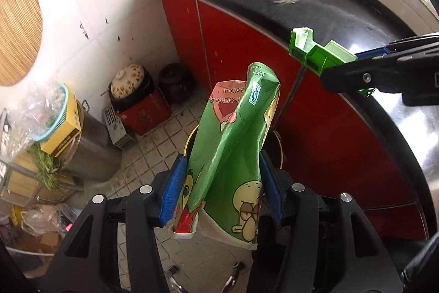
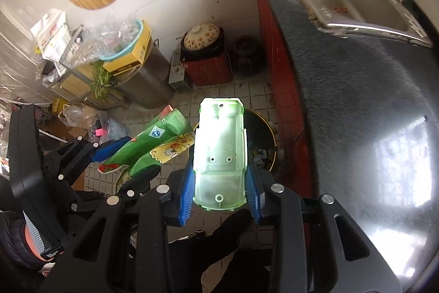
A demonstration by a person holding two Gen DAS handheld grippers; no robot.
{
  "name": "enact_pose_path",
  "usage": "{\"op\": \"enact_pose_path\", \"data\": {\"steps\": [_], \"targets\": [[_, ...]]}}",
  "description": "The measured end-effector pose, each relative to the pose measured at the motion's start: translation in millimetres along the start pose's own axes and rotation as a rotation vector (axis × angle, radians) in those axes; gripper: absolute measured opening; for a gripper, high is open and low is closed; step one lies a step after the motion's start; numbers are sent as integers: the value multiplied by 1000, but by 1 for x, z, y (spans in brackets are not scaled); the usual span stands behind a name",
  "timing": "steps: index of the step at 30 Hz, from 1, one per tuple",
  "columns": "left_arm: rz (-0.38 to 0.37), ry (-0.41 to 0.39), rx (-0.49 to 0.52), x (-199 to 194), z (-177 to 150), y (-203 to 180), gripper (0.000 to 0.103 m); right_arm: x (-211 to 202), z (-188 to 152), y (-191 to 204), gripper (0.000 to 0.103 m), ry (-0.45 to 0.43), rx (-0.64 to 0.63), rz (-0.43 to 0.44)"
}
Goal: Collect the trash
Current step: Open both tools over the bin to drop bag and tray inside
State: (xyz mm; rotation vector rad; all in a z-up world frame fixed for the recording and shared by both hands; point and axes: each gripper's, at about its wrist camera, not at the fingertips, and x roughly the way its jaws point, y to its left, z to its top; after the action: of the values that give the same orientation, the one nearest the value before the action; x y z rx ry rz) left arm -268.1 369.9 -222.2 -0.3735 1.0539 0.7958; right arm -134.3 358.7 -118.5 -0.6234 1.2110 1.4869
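Left gripper (image 1: pixel 219 188): clamped on green carton (image 1: pixel 233 144). Right gripper (image 2: pixel 219 183): clamped on green toy shell (image 2: pixel 219 150). Bin (image 2: pixel 260 139) below both (partly hidden); early release risks floor miss.

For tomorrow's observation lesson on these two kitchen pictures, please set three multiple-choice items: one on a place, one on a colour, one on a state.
1. Where is the round dark bin with the yellow rim?
A. In the sink
B. On the tiled floor beside the red cabinets
C. On the countertop

2. What colour are the cabinet doors under the countertop?
A. Red
B. White
C. Blue

3. What is the state of the left tongs?
A. Open and empty
B. Shut on a green snack bag
C. Shut on a spoon

Answers:
1 B: the bin stands on the floor tiles below the held items, next to the cabinets.
2 A: both views show red panels.
3 B: the blue pads press the green snack bag from both sides.
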Motion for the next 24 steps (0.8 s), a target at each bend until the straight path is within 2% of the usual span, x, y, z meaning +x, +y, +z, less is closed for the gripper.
{"op": "enact_pose_path", "data": {"steps": [5,12,13,15,16,24], "targets": [[-9,29,-3,26,3,10,52,32,16,2,33,47,-6,-22],[-39,36,4,39,11,12,57,49,32,6,34,63,-6,-43],[-38,36,8,41,13,13,60,49,34,5,36,63,-7,-47],[-32,40,17,45,14,13,71,52,38,5,62,69,-5,-55],[-35,35,19,45,15,14,75,52,39,4,63,61,-4,-56],[-34,27,26,42,18,16,76,45,42,0,63,41,-3,-53]]}}
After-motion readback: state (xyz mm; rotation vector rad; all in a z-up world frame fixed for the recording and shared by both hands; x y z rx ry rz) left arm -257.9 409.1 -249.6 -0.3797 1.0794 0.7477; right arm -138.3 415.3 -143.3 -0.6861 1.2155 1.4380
